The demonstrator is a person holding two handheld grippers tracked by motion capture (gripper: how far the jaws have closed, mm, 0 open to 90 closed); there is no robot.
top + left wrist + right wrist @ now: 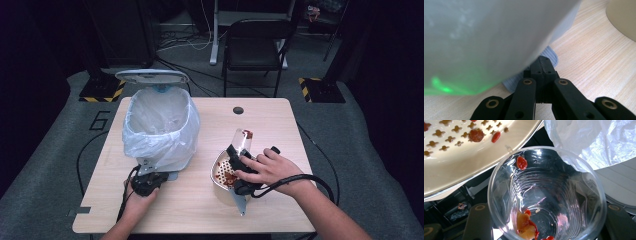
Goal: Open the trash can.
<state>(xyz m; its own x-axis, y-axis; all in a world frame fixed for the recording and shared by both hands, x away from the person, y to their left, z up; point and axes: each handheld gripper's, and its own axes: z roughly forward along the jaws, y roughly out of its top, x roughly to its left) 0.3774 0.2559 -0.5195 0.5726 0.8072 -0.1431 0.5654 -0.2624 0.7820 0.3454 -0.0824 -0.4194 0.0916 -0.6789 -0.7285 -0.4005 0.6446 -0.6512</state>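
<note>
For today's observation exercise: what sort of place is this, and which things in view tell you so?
Probably a lab or recording studio, not a kitchen: a small wooden table stands alone on grey carpet, cables trail across the floor, and hazard-striped stand bases flank a black folding chair in a dark room.

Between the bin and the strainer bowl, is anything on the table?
No. In the high view, bare tabletop separates the bin from the strainer bowl; nothing sits in that gap.
</note>
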